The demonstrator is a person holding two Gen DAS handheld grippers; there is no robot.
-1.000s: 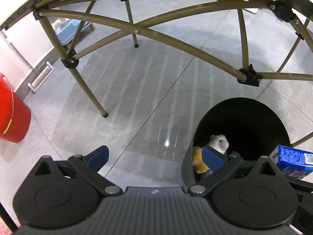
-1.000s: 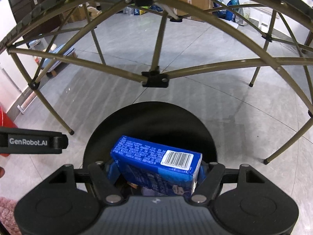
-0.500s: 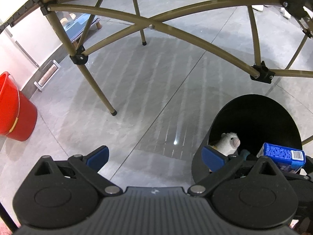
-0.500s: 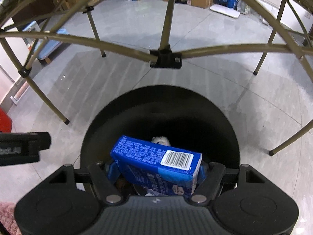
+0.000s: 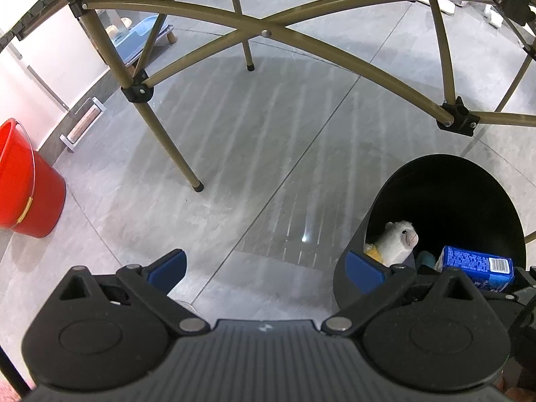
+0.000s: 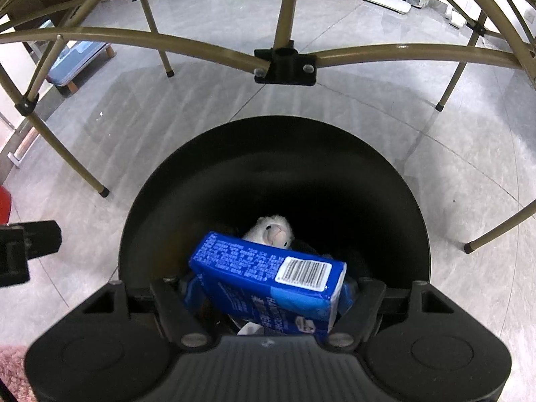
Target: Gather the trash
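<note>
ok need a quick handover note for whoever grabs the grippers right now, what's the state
Right gripper: shut on the blue carton, held tilted over the open mouth of the black bin.
Left gripper: open and empty, beside the bin on its left, over bare floor.
In the bin: a white plush toy and some other items too dark to identify.
Done: carton carried to the bin.
Left: open the right jaws so the carton drops in, then look for more trash. None shows on the visible floor.
</note>
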